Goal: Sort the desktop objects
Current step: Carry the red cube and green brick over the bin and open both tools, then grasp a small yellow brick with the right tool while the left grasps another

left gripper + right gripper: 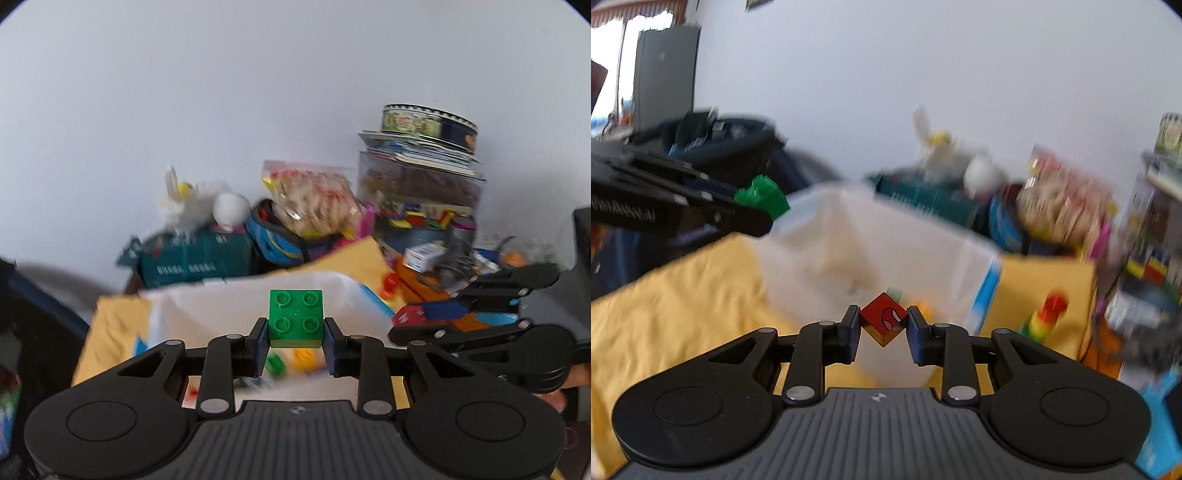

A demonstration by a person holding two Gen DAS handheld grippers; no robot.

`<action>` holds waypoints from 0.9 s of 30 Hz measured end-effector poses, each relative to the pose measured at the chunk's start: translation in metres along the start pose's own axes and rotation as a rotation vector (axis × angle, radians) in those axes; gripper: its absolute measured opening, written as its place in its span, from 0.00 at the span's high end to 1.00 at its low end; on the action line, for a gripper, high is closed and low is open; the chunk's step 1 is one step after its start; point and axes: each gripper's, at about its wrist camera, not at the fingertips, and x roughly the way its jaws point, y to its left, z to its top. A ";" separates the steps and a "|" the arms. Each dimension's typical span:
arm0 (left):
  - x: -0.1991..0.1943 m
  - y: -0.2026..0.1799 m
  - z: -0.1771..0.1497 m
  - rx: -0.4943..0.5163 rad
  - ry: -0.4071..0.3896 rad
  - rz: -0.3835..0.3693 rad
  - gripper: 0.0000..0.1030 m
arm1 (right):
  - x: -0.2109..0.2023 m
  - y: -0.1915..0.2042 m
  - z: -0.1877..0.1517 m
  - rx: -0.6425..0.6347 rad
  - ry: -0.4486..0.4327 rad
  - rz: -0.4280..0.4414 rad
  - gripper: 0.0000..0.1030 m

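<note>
My left gripper (295,338) is shut on a green four-stud brick (295,318), held up over a clear plastic bin (221,306) on a yellow cloth (110,332). Several coloured bricks lie in the bin's bottom below the fingers. My right gripper (882,326) is shut on a red printed brick (883,322), gripped corner to corner in front of the same bin (886,251). In the left wrist view the right gripper (399,325) shows at the right with the red brick (412,314). The right wrist view has the left gripper (768,210) at the left carrying the green brick (762,199).
A rainbow stacking toy (1047,317) stands on the yellow cloth (683,302) right of the bin. Behind the bin are a green box (195,258), a snack bag (317,199), a white plush toy (199,206) and a box stack topped by a round tin (428,123).
</note>
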 end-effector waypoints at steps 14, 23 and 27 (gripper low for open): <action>0.051 0.022 -0.020 -0.012 0.109 0.080 0.53 | 0.071 -0.012 0.009 0.058 0.082 -0.066 0.58; -0.023 0.001 -0.083 -0.031 0.161 0.028 0.43 | 0.017 0.001 -0.022 0.073 0.075 0.027 0.51; -0.028 -0.011 -0.128 -0.042 0.288 -0.054 0.43 | 0.023 0.028 -0.070 0.055 0.223 0.132 0.55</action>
